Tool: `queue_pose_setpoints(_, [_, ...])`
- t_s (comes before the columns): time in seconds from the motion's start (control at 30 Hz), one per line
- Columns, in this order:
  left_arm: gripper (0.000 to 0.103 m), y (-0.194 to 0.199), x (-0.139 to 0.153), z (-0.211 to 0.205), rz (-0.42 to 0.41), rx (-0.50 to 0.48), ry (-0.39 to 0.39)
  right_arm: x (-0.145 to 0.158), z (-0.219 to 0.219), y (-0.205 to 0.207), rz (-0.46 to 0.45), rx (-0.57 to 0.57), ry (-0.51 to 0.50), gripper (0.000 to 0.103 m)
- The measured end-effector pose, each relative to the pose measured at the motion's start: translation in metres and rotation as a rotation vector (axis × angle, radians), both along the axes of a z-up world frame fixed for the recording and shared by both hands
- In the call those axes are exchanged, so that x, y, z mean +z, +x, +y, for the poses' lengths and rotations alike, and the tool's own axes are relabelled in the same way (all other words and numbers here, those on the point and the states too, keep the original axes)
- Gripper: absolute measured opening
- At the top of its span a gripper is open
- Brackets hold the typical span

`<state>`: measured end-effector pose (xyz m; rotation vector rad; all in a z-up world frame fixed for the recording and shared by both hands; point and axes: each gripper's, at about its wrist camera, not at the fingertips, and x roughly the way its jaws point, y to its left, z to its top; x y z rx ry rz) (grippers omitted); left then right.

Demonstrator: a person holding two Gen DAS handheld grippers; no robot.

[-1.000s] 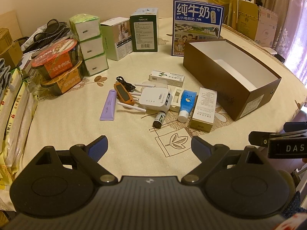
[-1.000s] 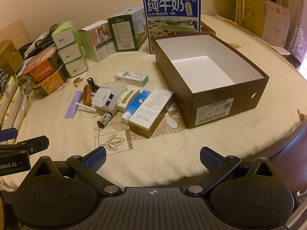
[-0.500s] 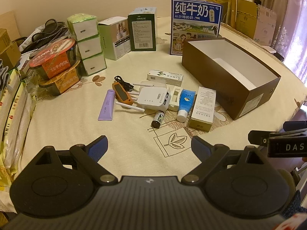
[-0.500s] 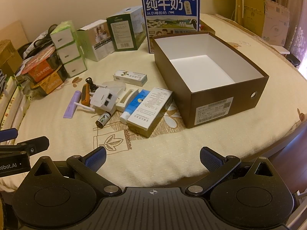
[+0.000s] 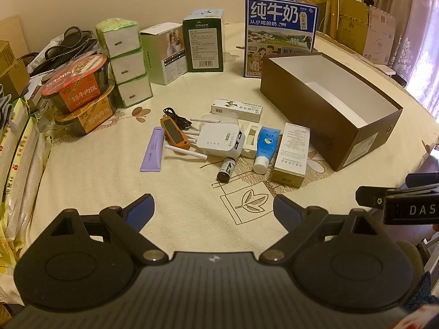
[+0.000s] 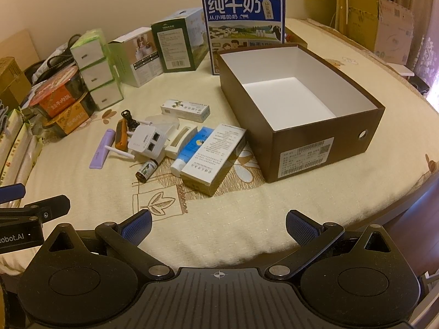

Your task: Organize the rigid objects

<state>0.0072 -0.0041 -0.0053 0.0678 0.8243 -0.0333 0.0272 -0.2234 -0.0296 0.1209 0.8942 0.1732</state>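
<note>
A cream tablecloth (image 6: 315, 192) with leaf drawings covers the table, and on it, right of centre, stands the open brown cardboard box (image 6: 299, 153), white inside with nothing visible in it. Behind the box a blue milk carton (image 6: 242, 24) stands upright, with a dark green box (image 5: 204, 44) and a stack of three tissue packs (image 5: 124, 63) further left along the back. The small rigid things lie in a cluster just left of the brown box: a long white and gold carton (image 6: 212, 157) nearest it, a blue and white tube (image 6: 192, 148) touching its side, a white router (image 5: 219, 141) with thin antennas, a flat white and green carton (image 5: 236, 106) behind, a lilac tube (image 5: 152, 149) beside an orange device (image 5: 175, 134), and a little dark bottle (image 6: 146, 170) lying on its side. The left gripper (image 5: 214, 209) and right gripper (image 6: 218, 227) both hover over the near table edge, well apart from the cluster, each spread wide and holding nothing
</note>
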Motion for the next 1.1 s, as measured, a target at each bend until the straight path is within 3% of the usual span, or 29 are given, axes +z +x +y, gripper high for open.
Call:
queue_pose_setpoints(0.63, [0.092, 0.023, -0.018, 0.007, 0.024, 0.000, 0.004, -0.010, 0.013, 0.021, -0.022, 0.025, 0.025, 0.101])
queue_pose_setpoints(1.1, [0.090, 0.053, -0.048, 0.011, 0.042, -0.021, 0.003, -0.040, 0.025, 0.052, -0.032, 0.025, 0.069, 0.101])
